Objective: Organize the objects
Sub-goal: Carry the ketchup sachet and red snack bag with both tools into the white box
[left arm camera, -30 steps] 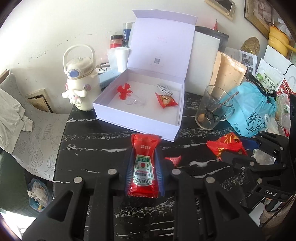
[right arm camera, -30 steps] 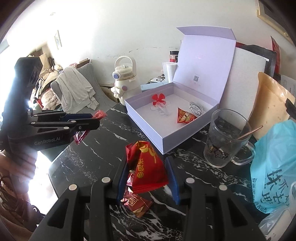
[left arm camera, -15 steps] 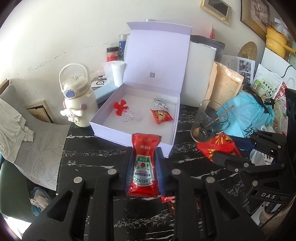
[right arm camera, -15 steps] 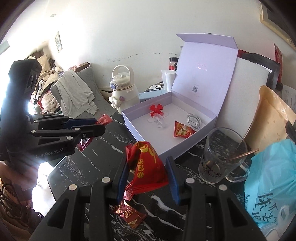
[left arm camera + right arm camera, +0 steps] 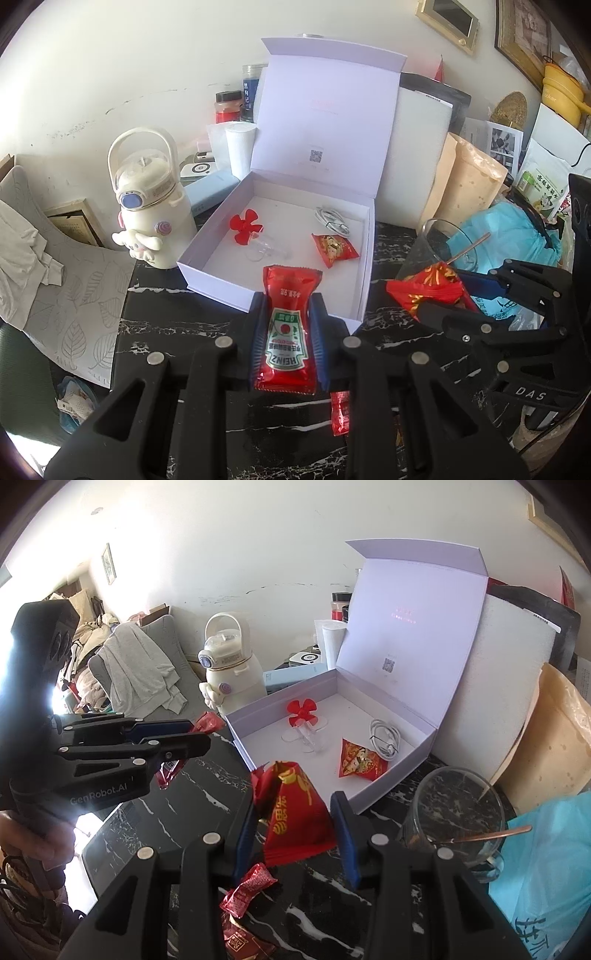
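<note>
My left gripper [image 5: 288,332] is shut on a red Heinz ketchup packet [image 5: 286,336], held above the black marble table just in front of the open white box [image 5: 280,295]. My right gripper [image 5: 295,823] is shut on a red snack packet [image 5: 295,819], also raised near the box's [image 5: 240,738] front corner. The box holds a red propeller toy [image 5: 245,230], a white cable [image 5: 332,221] and a small red snack bag [image 5: 334,249]. The right gripper with its packet shows in the left wrist view [image 5: 439,295]. The left gripper shows in the right wrist view [image 5: 195,734].
Small red candy packets [image 5: 247,886] lie on the table below my right gripper. A glass mug with a spoon [image 5: 454,812] stands right of the box. A cream kettle-shaped bottle [image 5: 147,203] stands left of it. Bags [image 5: 509,236] crowd the right side.
Both grippers have risen and moved toward the box with their packets. The table and the loose candies now sit lower in both views.
</note>
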Action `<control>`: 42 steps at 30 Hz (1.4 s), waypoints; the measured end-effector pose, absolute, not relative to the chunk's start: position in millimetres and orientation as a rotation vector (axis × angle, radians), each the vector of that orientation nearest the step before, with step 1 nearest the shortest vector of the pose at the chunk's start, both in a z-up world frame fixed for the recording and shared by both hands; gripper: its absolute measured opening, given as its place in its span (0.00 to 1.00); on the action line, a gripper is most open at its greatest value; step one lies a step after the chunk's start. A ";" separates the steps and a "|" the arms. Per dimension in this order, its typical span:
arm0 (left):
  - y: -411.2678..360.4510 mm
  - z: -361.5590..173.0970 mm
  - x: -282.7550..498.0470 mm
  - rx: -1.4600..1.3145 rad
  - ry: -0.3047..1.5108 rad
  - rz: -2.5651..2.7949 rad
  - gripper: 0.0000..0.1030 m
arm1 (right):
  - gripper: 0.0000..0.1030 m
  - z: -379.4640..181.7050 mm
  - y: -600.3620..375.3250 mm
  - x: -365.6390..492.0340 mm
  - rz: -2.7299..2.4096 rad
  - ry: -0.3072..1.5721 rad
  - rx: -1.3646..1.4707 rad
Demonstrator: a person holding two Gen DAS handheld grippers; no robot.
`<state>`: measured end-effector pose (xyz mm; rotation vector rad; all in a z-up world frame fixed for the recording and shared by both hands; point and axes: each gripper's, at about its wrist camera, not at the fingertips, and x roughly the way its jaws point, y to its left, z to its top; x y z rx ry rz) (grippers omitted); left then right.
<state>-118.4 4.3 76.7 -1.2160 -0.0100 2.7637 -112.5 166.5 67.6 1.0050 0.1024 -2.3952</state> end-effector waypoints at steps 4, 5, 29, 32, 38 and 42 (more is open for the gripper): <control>3.9 73.1 -134.3 -1.227 -0.005 2.757 0.21 | 0.38 67.3 164.1 -127.9 -2.404 0.091 1.010; 4.4 71.7 -138.5 -1.229 0.000 2.756 0.21 | 0.38 67.7 163.4 -131.6 -2.406 0.090 1.009; -0.2 49.6 -238.1 -1.241 0.023 2.753 0.21 | 0.38 58.1 148.5 -227.9 -2.476 0.023 1.043; -3.3 48.5 -250.4 -1.243 0.019 2.750 0.21 | 0.38 56.9 146.9 -240.0 -2.485 0.019 1.052; -9.1 43.7 -273.4 -1.251 0.047 2.746 0.21 | 0.38 56.3 143.6 -261.4 -2.522 0.018 1.068; -14.1 38.3 -286.8 -1.261 0.056 2.743 0.21 | 0.38 55.8 140.6 -272.9 -2.545 0.018 1.075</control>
